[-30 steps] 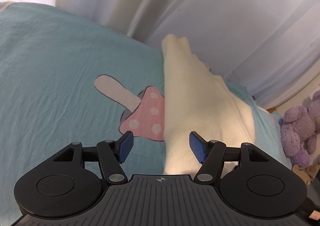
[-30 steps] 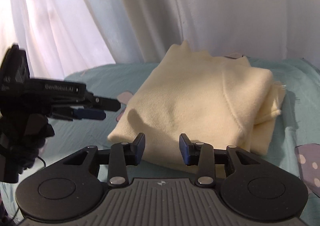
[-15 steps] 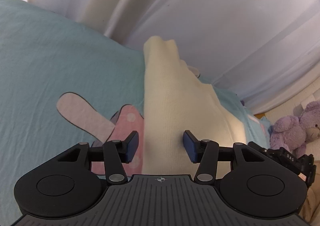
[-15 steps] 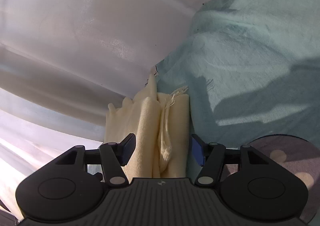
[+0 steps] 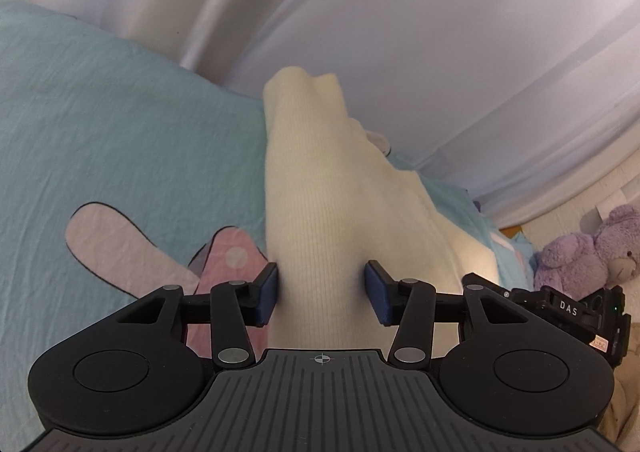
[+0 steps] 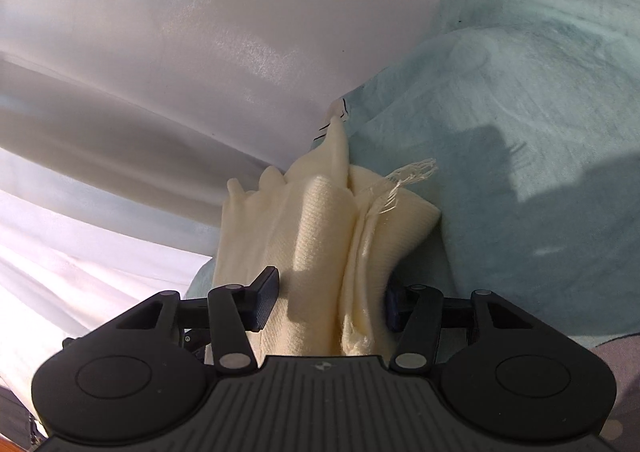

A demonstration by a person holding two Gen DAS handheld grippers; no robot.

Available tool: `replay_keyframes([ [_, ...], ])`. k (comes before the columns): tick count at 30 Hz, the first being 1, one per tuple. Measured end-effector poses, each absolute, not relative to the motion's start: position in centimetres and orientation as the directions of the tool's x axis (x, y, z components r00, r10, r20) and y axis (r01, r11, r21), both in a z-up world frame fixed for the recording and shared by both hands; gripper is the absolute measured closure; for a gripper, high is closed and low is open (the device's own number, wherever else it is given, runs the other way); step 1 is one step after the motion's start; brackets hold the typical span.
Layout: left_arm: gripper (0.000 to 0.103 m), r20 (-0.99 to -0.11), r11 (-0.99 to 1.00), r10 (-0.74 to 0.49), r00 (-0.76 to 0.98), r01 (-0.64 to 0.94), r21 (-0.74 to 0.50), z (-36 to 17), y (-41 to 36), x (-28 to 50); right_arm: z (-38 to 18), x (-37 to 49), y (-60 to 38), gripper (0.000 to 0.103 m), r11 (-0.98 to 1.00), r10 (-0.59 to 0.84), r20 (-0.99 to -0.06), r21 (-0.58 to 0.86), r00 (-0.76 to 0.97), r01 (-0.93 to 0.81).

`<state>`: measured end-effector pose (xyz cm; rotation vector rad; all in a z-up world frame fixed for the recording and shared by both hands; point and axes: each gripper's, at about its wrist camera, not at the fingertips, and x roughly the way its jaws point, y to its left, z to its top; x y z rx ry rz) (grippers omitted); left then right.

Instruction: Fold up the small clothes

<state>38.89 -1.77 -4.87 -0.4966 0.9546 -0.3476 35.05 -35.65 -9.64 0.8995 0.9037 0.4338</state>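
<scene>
A folded cream knit garment [image 5: 320,192] lies on a teal bedsheet [image 5: 120,112]. My left gripper [image 5: 322,294] straddles its near folded edge, and cloth fills the gap between both blue pads. In the right wrist view the garment [image 6: 320,220] shows its layered open side with a frayed thread. My right gripper [image 6: 332,304] is rolled on its side around that stack and its jaws are closing. One pad lies on the top layer; the other is half hidden under the bulging cloth. The right gripper's black body [image 5: 568,308] shows at the garment's far side.
White curtains [image 5: 400,32] hang close behind the bed. A pink mushroom print [image 5: 120,248] lies on the sheet left of the garment. A purple plush toy [image 5: 580,256] sits at the far right. The sheet [image 6: 520,172] rises in rumpled folds beside the garment.
My left gripper slid onto the garment's edge and its jaws narrowed around it. My right gripper rolled onto its side, came down to the garment's open side and closed in on the stack.
</scene>
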Motion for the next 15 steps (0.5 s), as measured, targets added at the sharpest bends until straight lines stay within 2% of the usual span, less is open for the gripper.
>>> replay_keyframes([
  [2, 0.054, -0.684, 0.836, -0.49, 0.541, 0.067, -0.545, -5.0, -1.8, 39.0, -9.7, 35.7, -34.6, 0.06, 0.583, 0.667, -0.496, 0.812, 0.556, 0.025],
  [6, 0.055, -0.673, 0.815, -0.506, 0.539, 0.044, -0.578, -5.5, -1.3, 39.3, -10.3, 36.2, -33.9, 0.064, 0.567, 0.67, -0.491, 0.823, 0.557, 0.043],
  [8, 0.061, -0.667, 0.812, -0.51, 0.543, 0.047, -0.582, -5.4, -1.2, 39.1, -10.4, 36.2, -33.8, 0.067, 0.555, 0.669, -0.482, 0.83, 0.565, 0.051],
  [10, 0.068, -0.666, 0.826, -0.501, 0.552, 0.076, -0.558, -4.8, -1.3, 38.6, -10.0, 35.8, -33.6, 0.069, 0.56, 0.664, -0.48, 0.827, 0.574, 0.043],
  [15, 0.07, -0.645, 0.827, -0.505, 0.573, 0.107, -0.552, -2.7, -1.2, 36.9, -8.0, 34.8, -32.7, 0.071, 0.536, 0.684, -0.442, 0.844, 0.58, 0.01],
])
